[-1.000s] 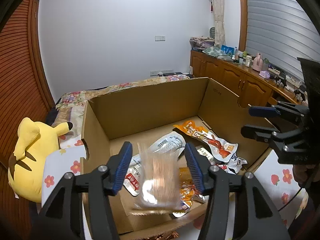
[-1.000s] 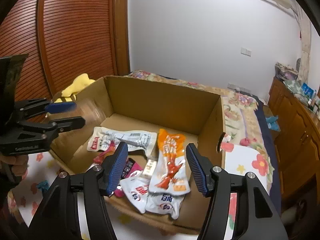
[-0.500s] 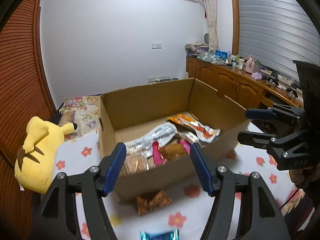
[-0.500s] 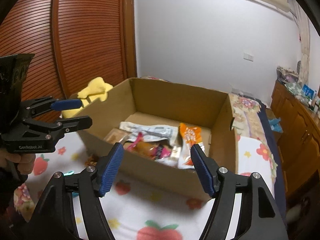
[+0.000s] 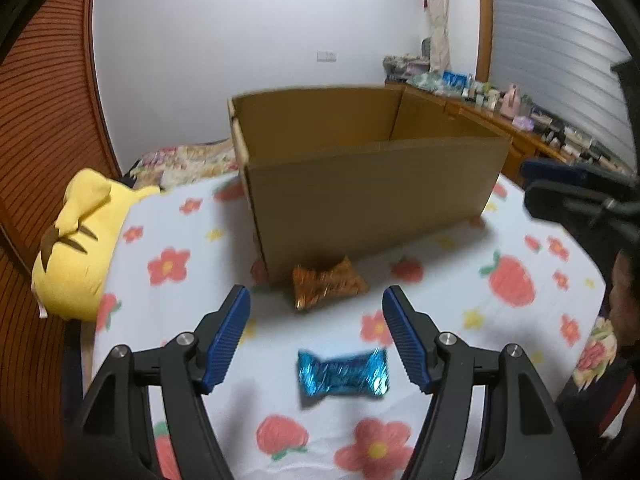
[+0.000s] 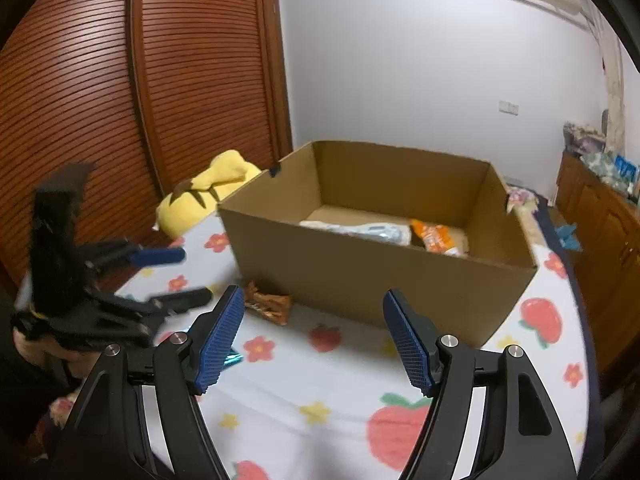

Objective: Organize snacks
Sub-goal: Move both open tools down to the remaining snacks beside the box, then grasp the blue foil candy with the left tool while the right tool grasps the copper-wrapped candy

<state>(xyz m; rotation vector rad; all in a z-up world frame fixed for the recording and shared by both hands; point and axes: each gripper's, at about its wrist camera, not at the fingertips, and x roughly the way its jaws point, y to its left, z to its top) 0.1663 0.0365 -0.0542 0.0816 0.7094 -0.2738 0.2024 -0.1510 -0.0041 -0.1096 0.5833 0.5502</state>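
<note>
A brown cardboard box [image 5: 372, 196] stands on the flowered cloth; in the right wrist view [image 6: 380, 276] it holds several snack packets [image 6: 400, 234]. An orange-brown snack packet [image 5: 326, 286] lies on the cloth against the box's near wall, also seen in the right wrist view [image 6: 266, 306]. A shiny blue snack packet [image 5: 344, 372] lies just in front of my left gripper [image 5: 316, 340], between its open, empty fingers. My right gripper [image 6: 312, 340] is open and empty, held above the cloth in front of the box. The left gripper [image 6: 168, 276] shows at the left of that view.
A yellow plush toy [image 5: 80, 240] lies on the cloth's left edge. A wooden slatted wardrobe [image 6: 120, 100] stands behind it. A wooden sideboard [image 5: 540, 136] with many small items runs along the right wall. The right gripper [image 5: 580, 196] shows at the right.
Both grippers have pulled back from over the box and dropped lower. The clear packet between the left fingers a second ago is gone from them. The blue packet has come into view.
</note>
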